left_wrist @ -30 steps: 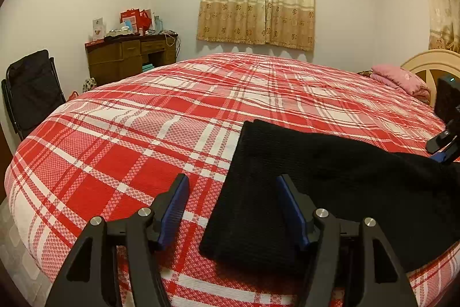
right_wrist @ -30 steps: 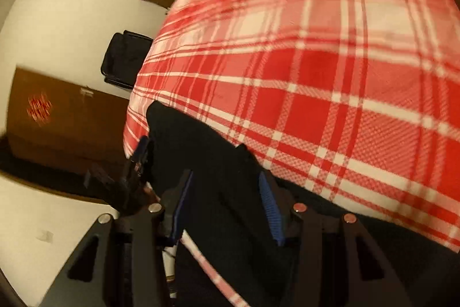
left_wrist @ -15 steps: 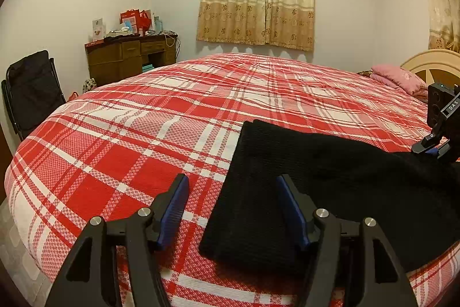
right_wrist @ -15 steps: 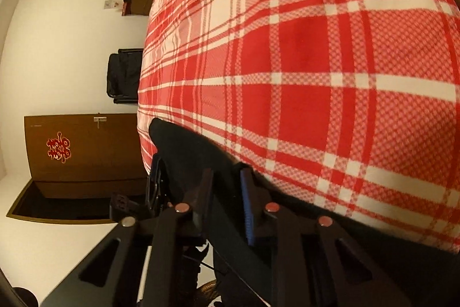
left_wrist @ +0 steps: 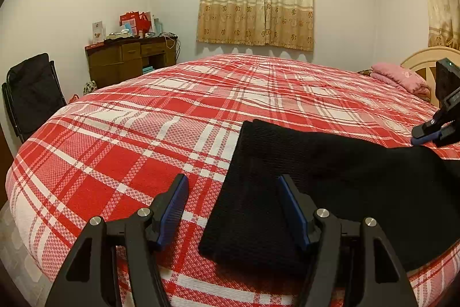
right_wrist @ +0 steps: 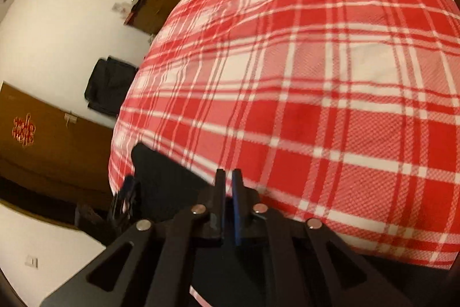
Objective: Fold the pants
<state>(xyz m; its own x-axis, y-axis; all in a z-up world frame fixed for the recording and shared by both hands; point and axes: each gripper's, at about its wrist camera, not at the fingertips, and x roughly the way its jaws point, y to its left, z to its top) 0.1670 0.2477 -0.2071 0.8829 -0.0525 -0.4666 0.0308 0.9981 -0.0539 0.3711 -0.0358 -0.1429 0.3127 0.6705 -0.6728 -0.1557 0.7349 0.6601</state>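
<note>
Black pants (left_wrist: 330, 177) lie flat along the near edge of the red plaid bed (left_wrist: 201, 111). My left gripper (left_wrist: 233, 192) is open and hovers over their left end; the right finger (left_wrist: 290, 206) is above the cloth and the left finger (left_wrist: 172, 203) above the bedspread. At the far right, my right gripper (left_wrist: 425, 133) sits at the pants' back edge, where the cloth rises to its tips. In the right wrist view this gripper (right_wrist: 228, 177) is closing, its jaws almost together on a thin fold of the pants (right_wrist: 166, 177).
A wooden desk (left_wrist: 129, 59) with red bags stands by the far wall, with a black folding chair (left_wrist: 31, 94) to its left. A pink pillow (left_wrist: 399, 76) lies by the headboard at the right. A brown door (right_wrist: 43, 140) stands beyond the bed's corner.
The right gripper's jaws went from wide apart to nearly together over the pants' edge, and the gripper tilted and rose slightly. The left gripper and the pants' left end stayed put.
</note>
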